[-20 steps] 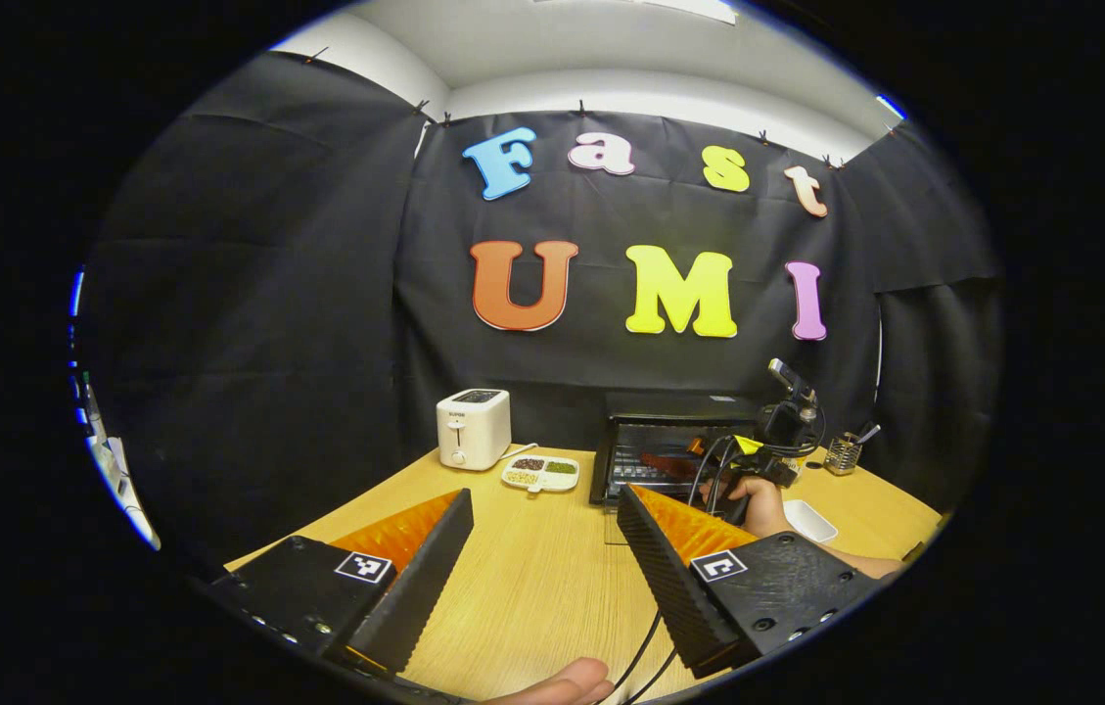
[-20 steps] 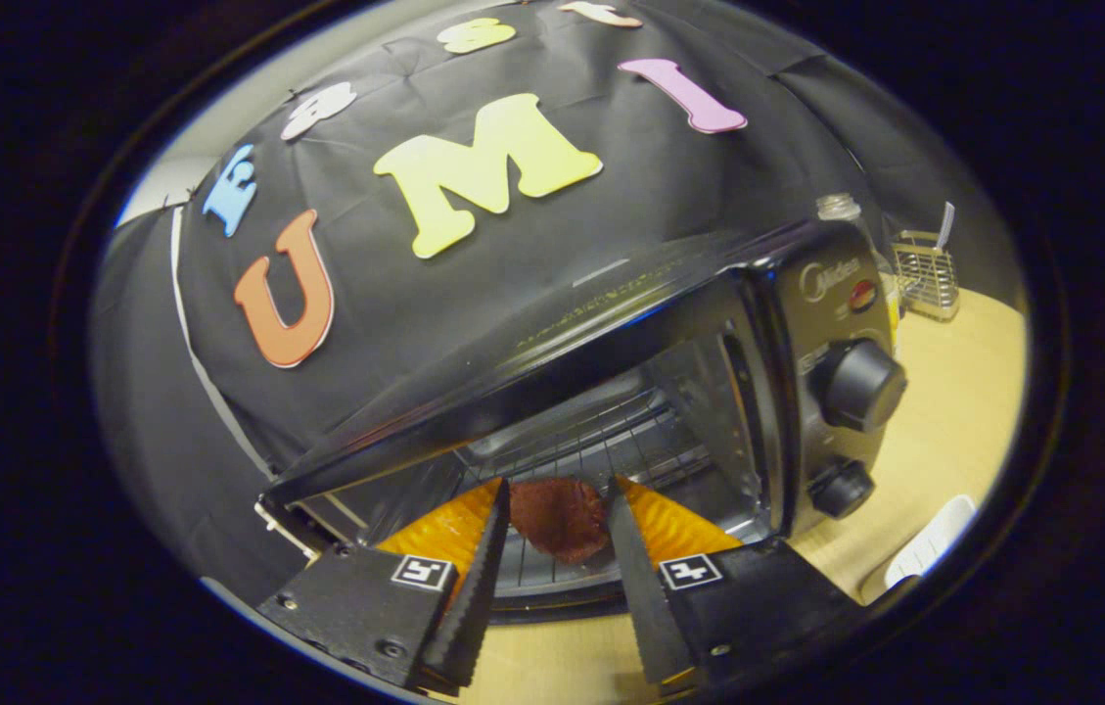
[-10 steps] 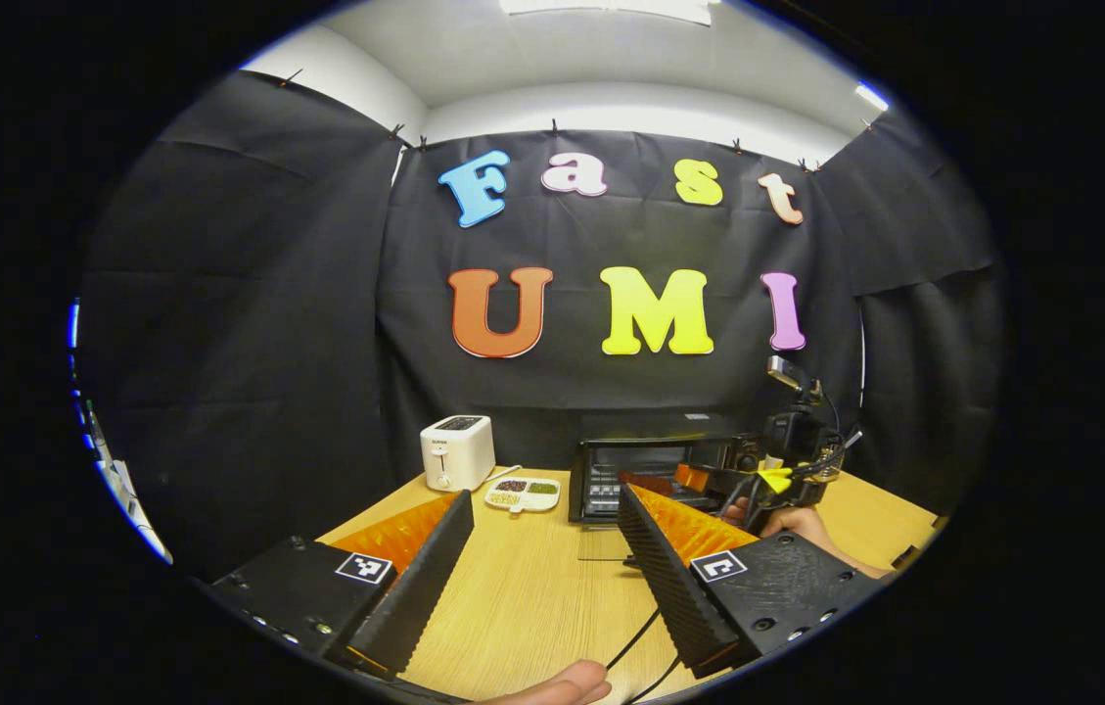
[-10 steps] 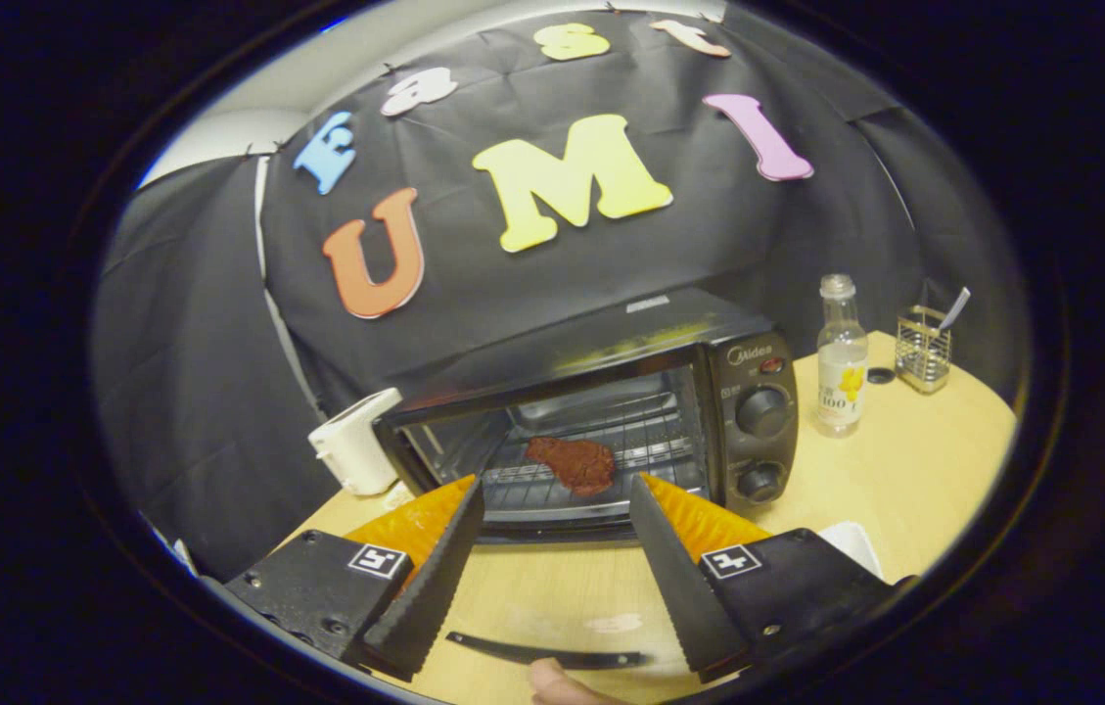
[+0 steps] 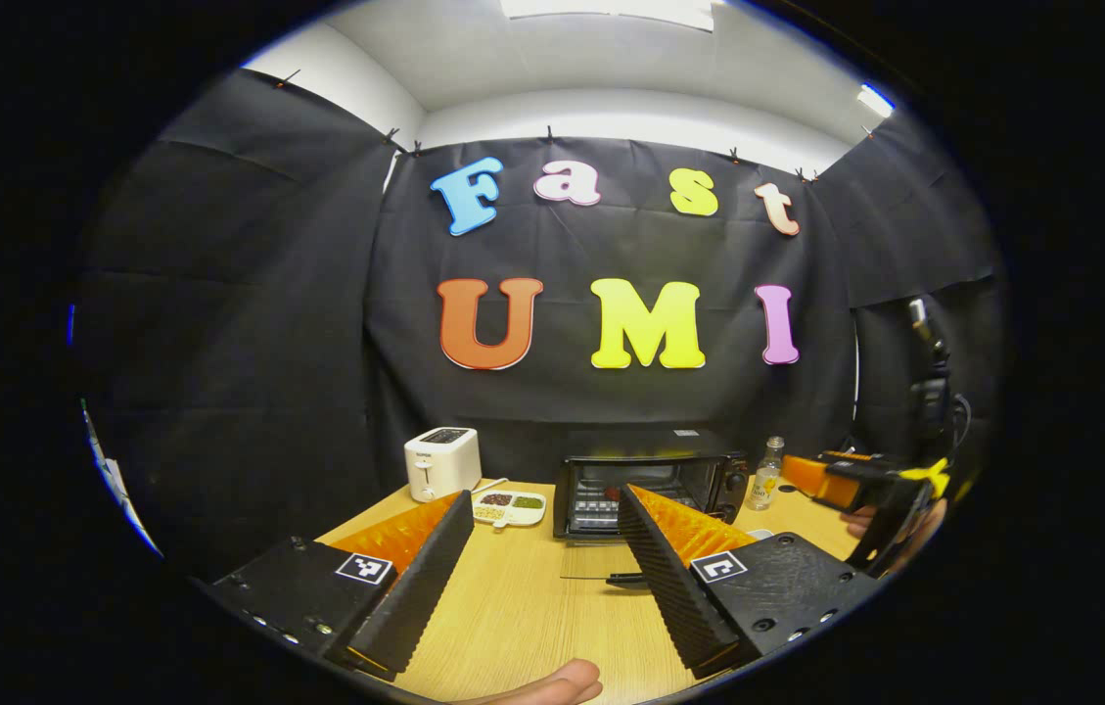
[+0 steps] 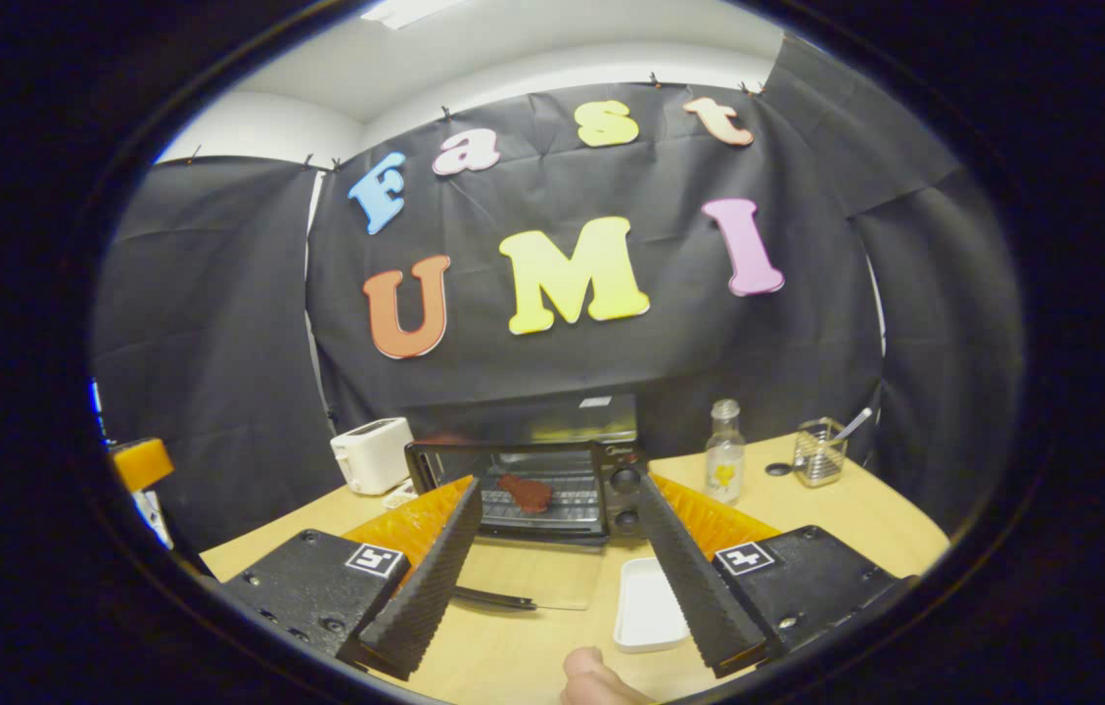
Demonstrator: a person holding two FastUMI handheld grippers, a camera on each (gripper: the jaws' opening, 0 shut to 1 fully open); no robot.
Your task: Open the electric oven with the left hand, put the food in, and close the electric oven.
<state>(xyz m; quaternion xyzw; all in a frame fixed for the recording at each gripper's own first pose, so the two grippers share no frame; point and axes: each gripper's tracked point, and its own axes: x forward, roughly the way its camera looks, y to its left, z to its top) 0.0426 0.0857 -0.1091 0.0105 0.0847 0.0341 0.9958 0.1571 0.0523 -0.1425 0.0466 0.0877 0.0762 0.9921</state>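
We saw oven (image 6: 552, 485) door (image 6: 528, 576) down, food (image 6: 525, 493) on rack, left gripper (image 5: 542, 573) & right gripper (image 6: 557, 578) both spread apart, holding nothing.

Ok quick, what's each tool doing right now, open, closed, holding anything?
Left tool: open, holding nothing, above the table.
Right tool: open, holding nothing, facing the open oven.

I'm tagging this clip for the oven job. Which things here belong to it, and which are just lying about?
Belongs to the job:
- electric oven, door folded down open
- food on its rack
- left gripper, open
- right gripper, open

Lying about:
- toaster
- bottle
- wire holder
- white tray
- snack dish
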